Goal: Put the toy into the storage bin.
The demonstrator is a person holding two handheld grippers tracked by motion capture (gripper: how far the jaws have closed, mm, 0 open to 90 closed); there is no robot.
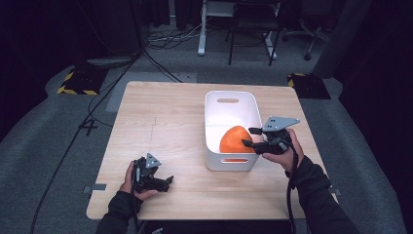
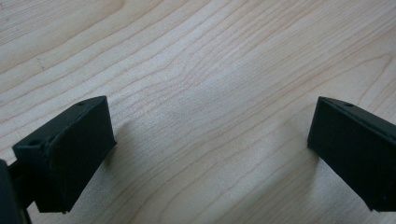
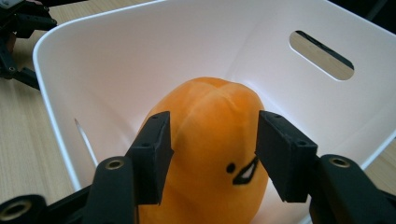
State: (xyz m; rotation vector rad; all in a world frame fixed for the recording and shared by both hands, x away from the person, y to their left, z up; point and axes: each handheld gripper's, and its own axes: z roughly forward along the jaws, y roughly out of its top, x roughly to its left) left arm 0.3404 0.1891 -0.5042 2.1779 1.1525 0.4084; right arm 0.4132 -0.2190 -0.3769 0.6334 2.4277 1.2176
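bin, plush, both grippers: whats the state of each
white bin: upright on the table, holding the plush
orange plush: inside the bin, between the right gripper's jaws
right gripper: jaws pressed against the plush's sides
left gripper: open, nothing between its jaws, over bare table

Overhead forward-down — two close tong-mounted views

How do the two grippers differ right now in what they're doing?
The right gripper reaches into the white bin, its jaws on either side of the orange plush toy; the left gripper sits low over the bare wooden table. The right jaws stand narrow against the toy's sides; the left jaws stand wide apart with nothing between them. Both are black, two-jawed and hand-held.
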